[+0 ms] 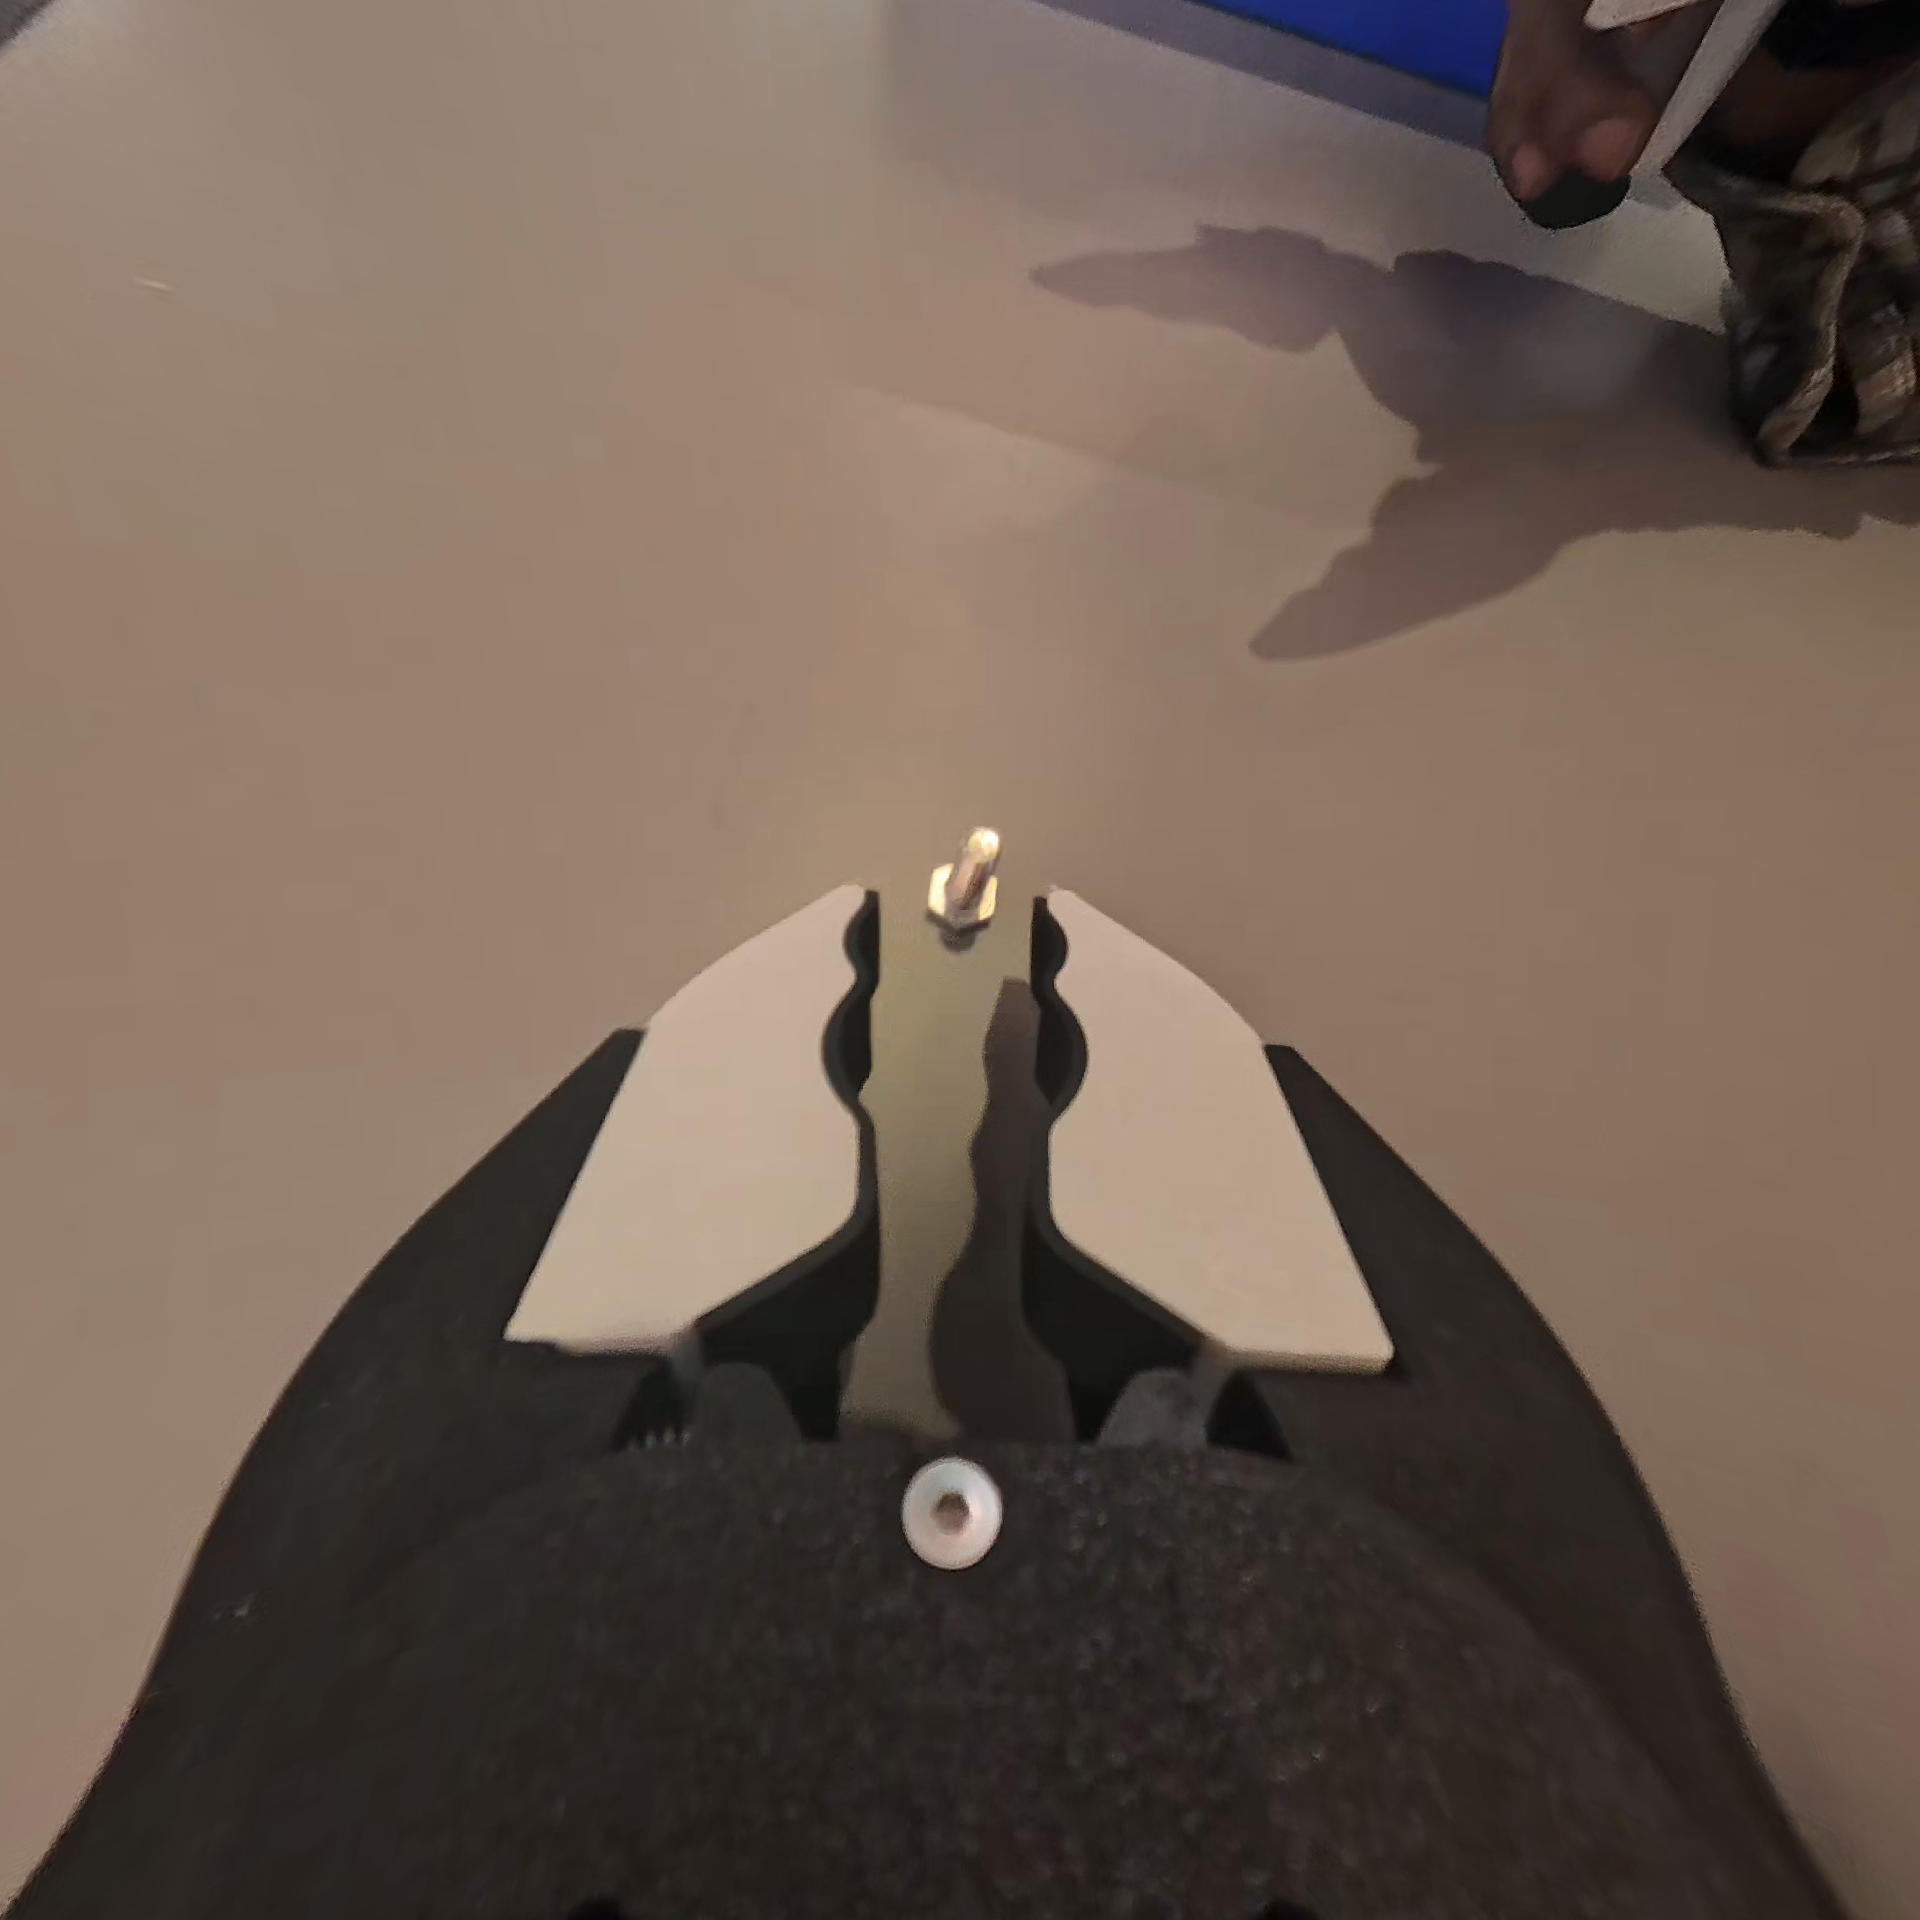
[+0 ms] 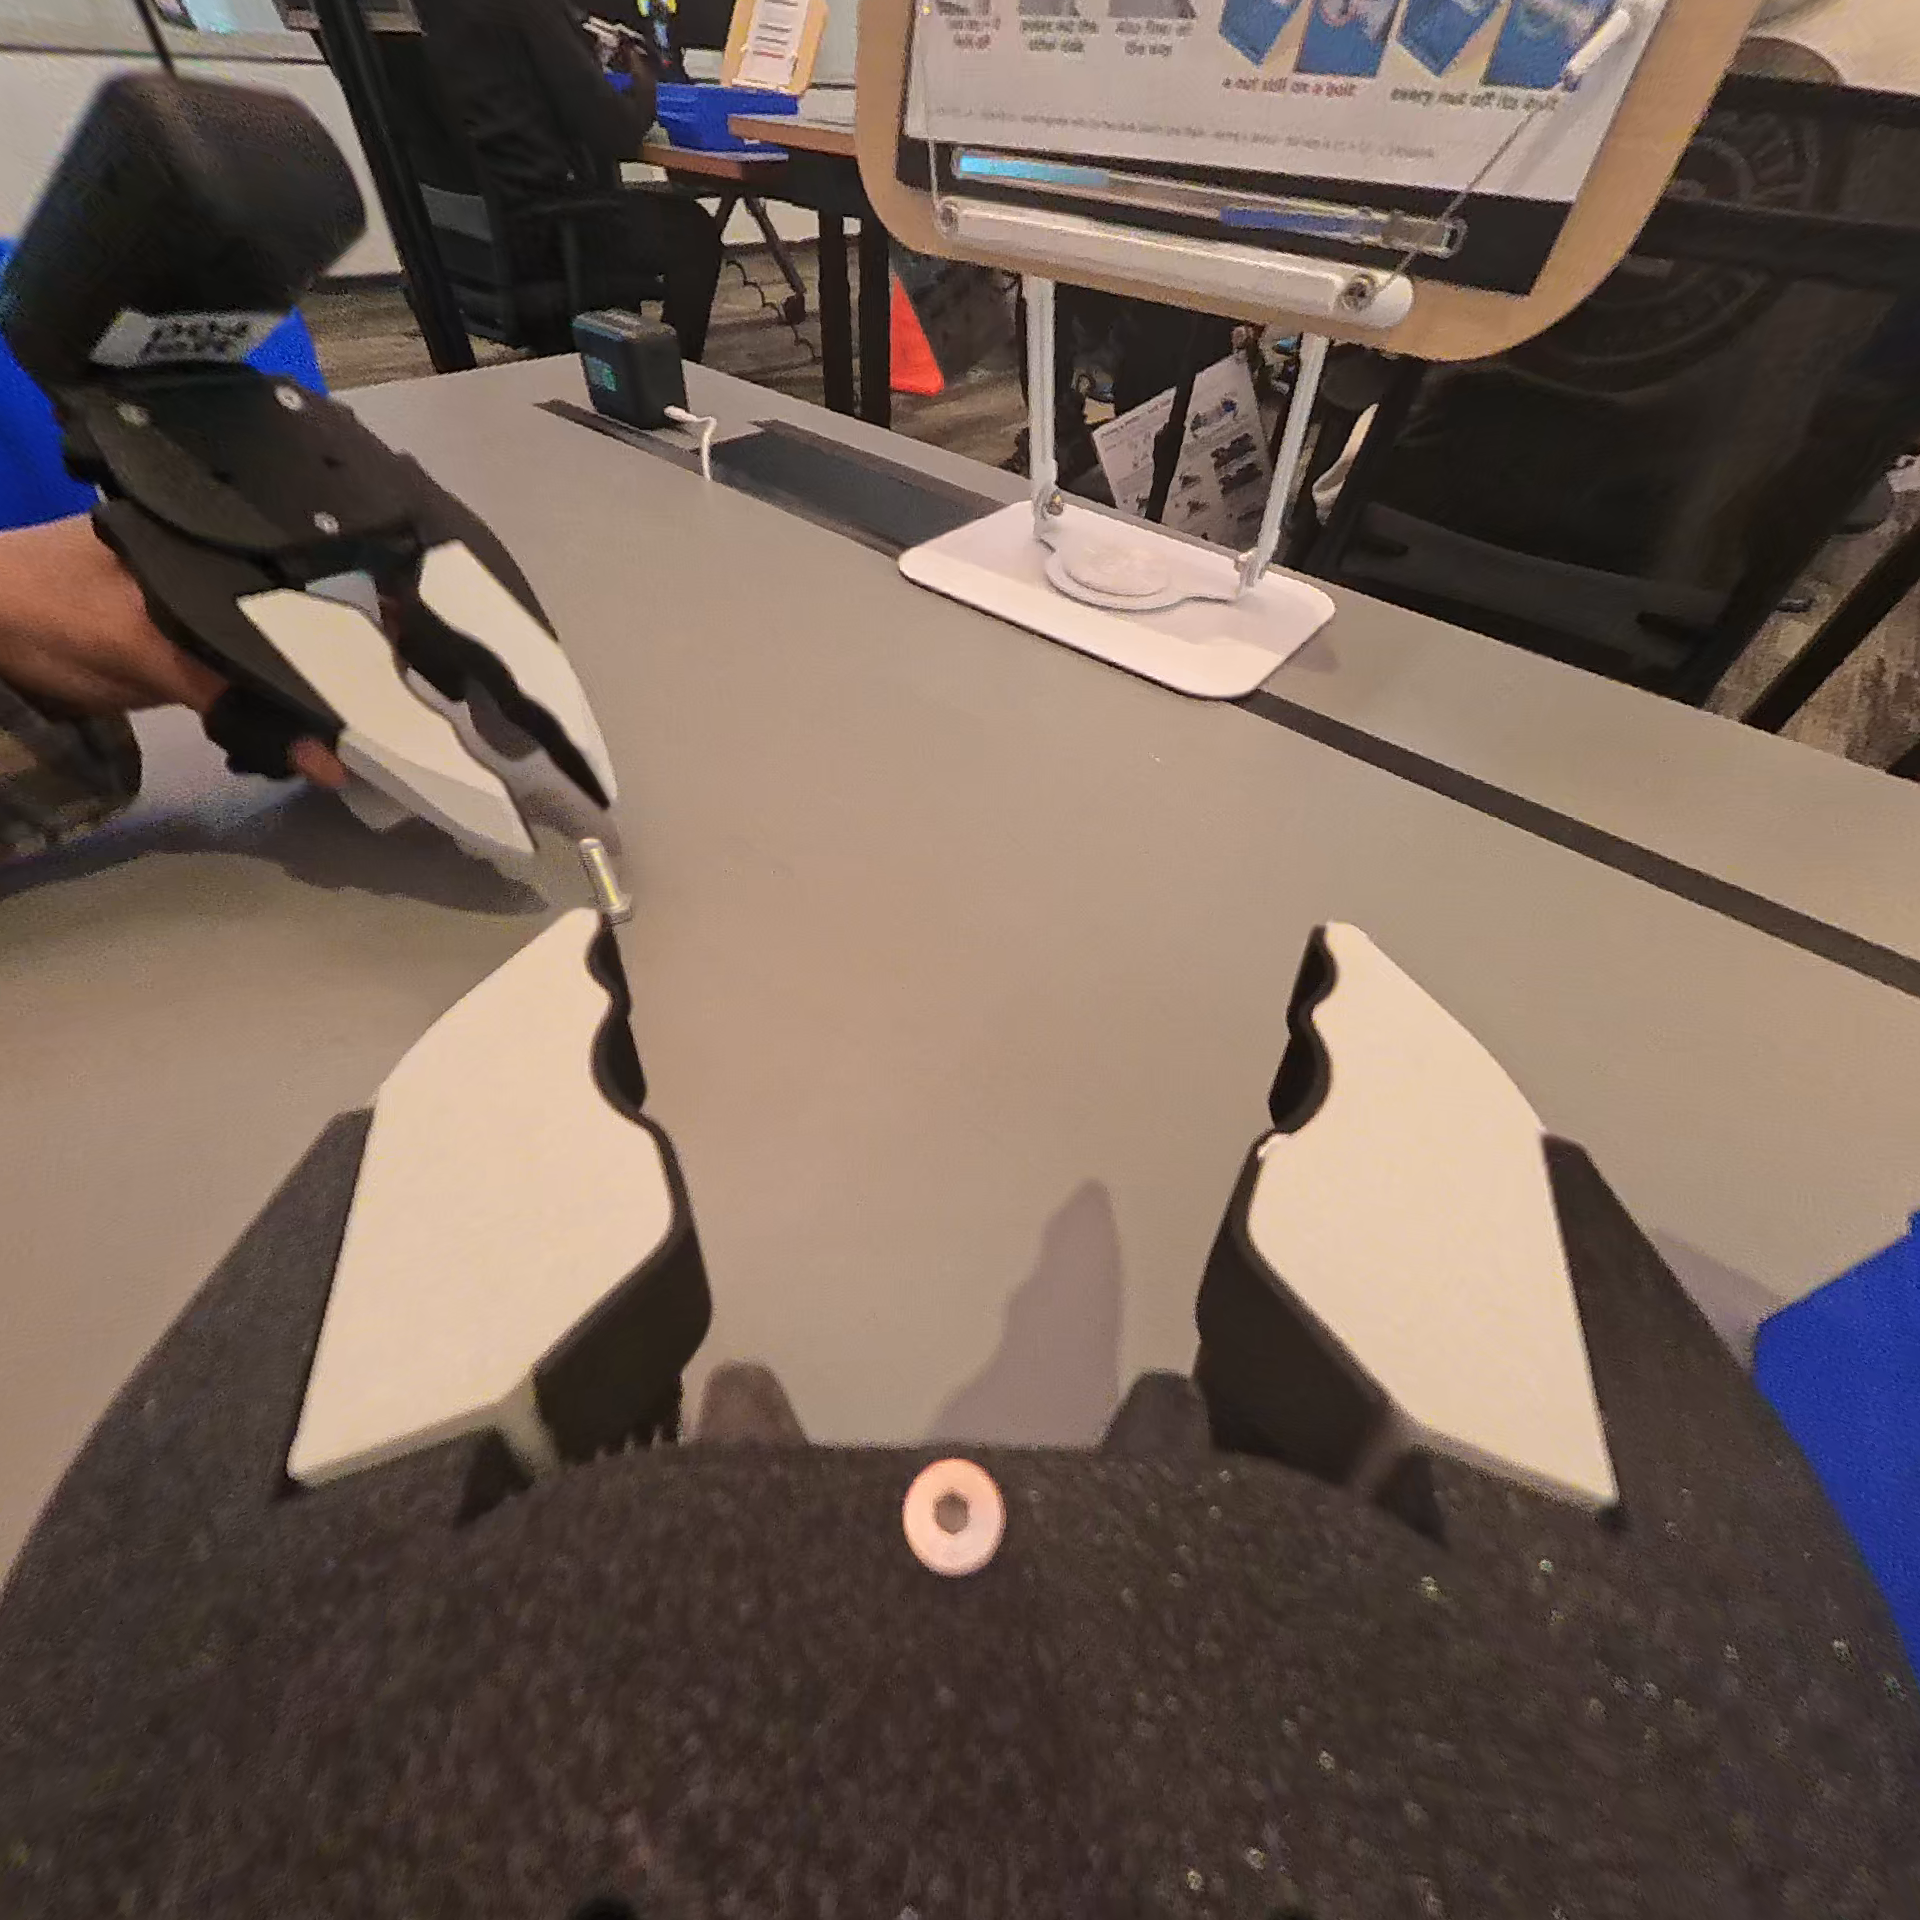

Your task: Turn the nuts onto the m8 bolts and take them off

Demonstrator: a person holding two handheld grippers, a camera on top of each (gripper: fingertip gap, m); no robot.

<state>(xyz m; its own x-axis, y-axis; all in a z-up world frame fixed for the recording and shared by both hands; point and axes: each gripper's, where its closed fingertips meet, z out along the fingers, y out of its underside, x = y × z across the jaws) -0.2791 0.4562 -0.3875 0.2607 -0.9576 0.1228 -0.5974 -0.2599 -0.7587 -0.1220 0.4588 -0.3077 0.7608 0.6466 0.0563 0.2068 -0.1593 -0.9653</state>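
Observation:
A small silver bolt stands on its hex head on the grey table, threaded shank up. My left gripper is low over the table with its jaws a narrow gap apart. The bolt sits at the tips, in the gap, and I see no contact with either finger. In the right wrist view the bolt stands just below the left gripper's white fingers. My right gripper is wide open and empty, its left fingertip close to the bolt. No loose nut shows.
A white stand holding an instruction board rises at the far side of the table. A black charger with a white cable sits at the back. Blue fabric is at the right edge. A hand and camouflage sleeve show far right.

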